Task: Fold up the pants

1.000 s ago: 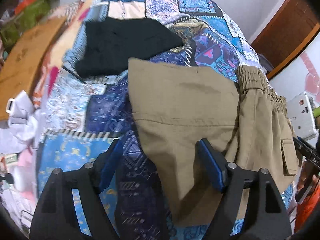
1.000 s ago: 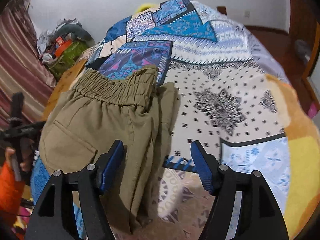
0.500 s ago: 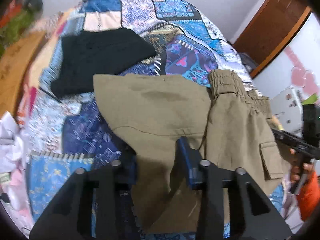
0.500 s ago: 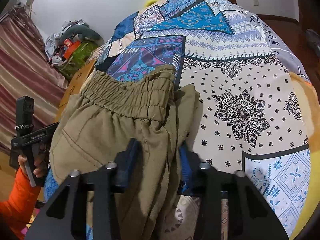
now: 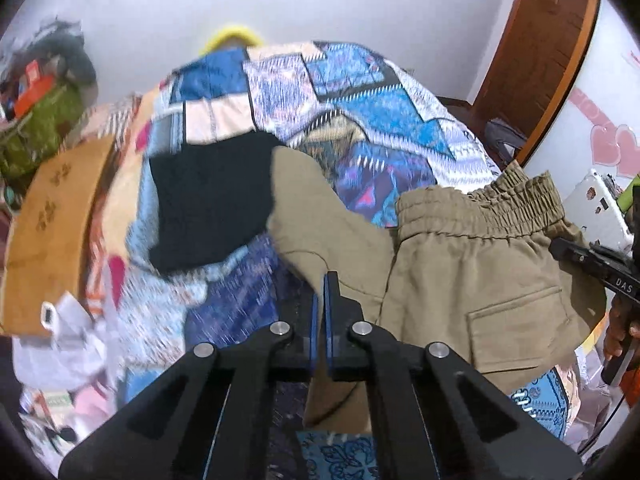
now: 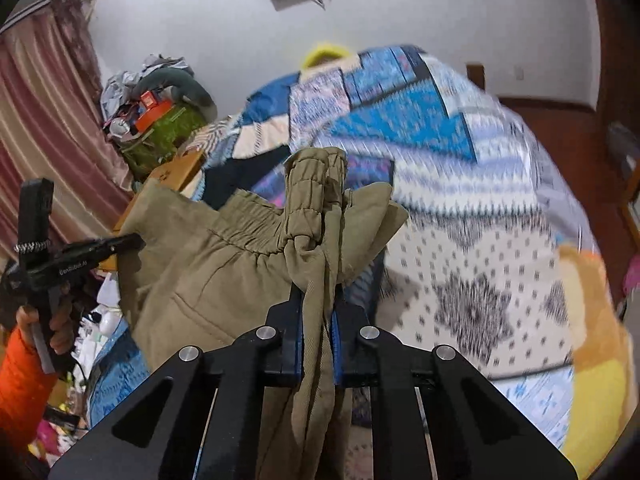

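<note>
Khaki pants with an elastic waistband and a back pocket lie across a patchwork quilt. My left gripper is shut on a thin fold of the pants near the leg side, and cloth hangs beneath its fingers. In the right wrist view the pants are bunched and raised off the bed. My right gripper is shut on a thick gather just below the waistband. Each view shows the other gripper at its edge, held by a hand with an orange sleeve.
A folded black garment lies on the quilt just left of the pants. A wooden board and piled clutter flank the bed's left side. A brown door stands at the right, and a pink curtain hangs at the left.
Both grippers went from wide open to shut on the khaki pants. Both have risen, and the cloth has come up off the quilt and bunched.
</note>
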The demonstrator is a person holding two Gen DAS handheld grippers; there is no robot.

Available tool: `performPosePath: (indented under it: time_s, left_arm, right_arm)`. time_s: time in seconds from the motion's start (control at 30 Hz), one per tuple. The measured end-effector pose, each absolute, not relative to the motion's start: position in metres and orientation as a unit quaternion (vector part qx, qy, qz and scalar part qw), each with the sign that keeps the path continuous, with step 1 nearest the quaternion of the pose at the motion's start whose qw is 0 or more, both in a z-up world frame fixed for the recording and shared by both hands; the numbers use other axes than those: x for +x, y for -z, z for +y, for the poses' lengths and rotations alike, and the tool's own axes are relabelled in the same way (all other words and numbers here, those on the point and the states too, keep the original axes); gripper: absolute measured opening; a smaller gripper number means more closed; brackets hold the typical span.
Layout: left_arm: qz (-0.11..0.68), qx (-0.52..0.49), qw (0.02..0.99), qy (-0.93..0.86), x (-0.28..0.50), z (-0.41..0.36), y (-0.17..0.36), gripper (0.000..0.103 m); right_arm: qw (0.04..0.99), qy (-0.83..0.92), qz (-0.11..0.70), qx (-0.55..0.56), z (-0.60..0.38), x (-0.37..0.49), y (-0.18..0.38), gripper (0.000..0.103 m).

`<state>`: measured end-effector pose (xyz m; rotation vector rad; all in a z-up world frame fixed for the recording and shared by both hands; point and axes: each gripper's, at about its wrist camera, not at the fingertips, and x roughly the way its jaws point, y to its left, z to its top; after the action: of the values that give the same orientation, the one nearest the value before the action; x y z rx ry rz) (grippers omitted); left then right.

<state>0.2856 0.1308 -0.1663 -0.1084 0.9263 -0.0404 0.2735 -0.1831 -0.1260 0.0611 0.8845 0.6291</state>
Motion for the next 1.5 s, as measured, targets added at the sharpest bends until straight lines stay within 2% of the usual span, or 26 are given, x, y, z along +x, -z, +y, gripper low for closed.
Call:
performPosePath:
  time_s: [0.27, 0.33, 0.4, 0.43, 0.47, 0.5, 0.67, 0.8, 0.83, 0.87, 0.93, 0.97, 1.17, 1.37, 1.5]
  left_arm:
    - [0.405, -0.054, 0.913, 0.006, 0.300, 0.151, 0.133, 0.000]
    - [0.416, -0.067, 0.907, 0.010, 0.305, 0.159, 0.136, 0.004]
    - [0.433, -0.076, 0.898, 0.005, 0.311, 0.167, 0.148, 0.026]
    - [0.441, -0.077, 0.894, 0.004, 0.313, 0.170, 0.157, 0.050]
    - [0.446, -0.080, 0.891, 0.004, 0.315, 0.172, 0.165, 0.070]
    - [0.449, -0.085, 0.889, 0.009, 0.316, 0.173, 0.172, 0.074]
    - [0.487, -0.143, 0.861, 0.040, 0.331, 0.178, 0.214, 0.077]
    - [0.528, -0.186, 0.824, 0.080, 0.356, 0.176, 0.247, 0.077]
    - [0.533, -0.187, 0.821, 0.085, 0.361, 0.174, 0.252, 0.068]
    - [0.540, -0.181, 0.819, 0.077, 0.367, 0.171, 0.260, 0.047]
    - [0.543, -0.178, 0.818, 0.066, 0.372, 0.168, 0.264, 0.032]
    - [0.535, -0.183, 0.822, 0.067, 0.372, 0.168, 0.262, 0.020]
    - [0.502, -0.125, 0.855, 0.030, 0.362, 0.149, 0.224, 0.012]
    - [0.429, -0.048, 0.902, 0.010, 0.347, 0.140, 0.163, 0.011]
    - [0.399, -0.041, 0.916, -0.014, 0.343, 0.162, 0.128, 0.011]
  right_arm:
    - [0.871, -0.307, 0.384, 0.006, -0.158, 0.288, 0.091, 0.009]
    - [0.869, -0.308, 0.387, 0.002, -0.156, 0.292, 0.092, 0.009]
    - [0.867, -0.303, 0.395, 0.000, -0.159, 0.294, 0.099, 0.009]
    - [0.865, -0.298, 0.403, 0.001, -0.161, 0.296, 0.106, 0.009]
    - [0.864, -0.296, 0.408, 0.001, -0.164, 0.296, 0.110, 0.009]
    - [0.861, -0.293, 0.416, 0.002, -0.169, 0.297, 0.117, 0.009]
    - [0.850, -0.290, 0.441, -0.007, -0.183, 0.297, 0.142, 0.009]
    - [0.845, -0.289, 0.451, -0.006, -0.187, 0.299, 0.156, 0.009]
    - [0.844, -0.289, 0.452, -0.001, -0.189, 0.300, 0.157, 0.009]
    - [0.844, -0.288, 0.453, 0.005, -0.190, 0.301, 0.158, 0.009]
    - [0.842, -0.286, 0.457, 0.017, -0.194, 0.303, 0.161, 0.009]
    - [0.841, -0.286, 0.459, 0.022, -0.196, 0.304, 0.162, 0.009]
    - [0.852, -0.276, 0.444, 0.018, -0.195, 0.303, 0.155, 0.009]
    - [0.865, -0.290, 0.409, 0.003, -0.174, 0.306, 0.115, 0.008]
    - [0.869, -0.304, 0.390, -0.007, -0.153, 0.320, 0.085, 0.008]
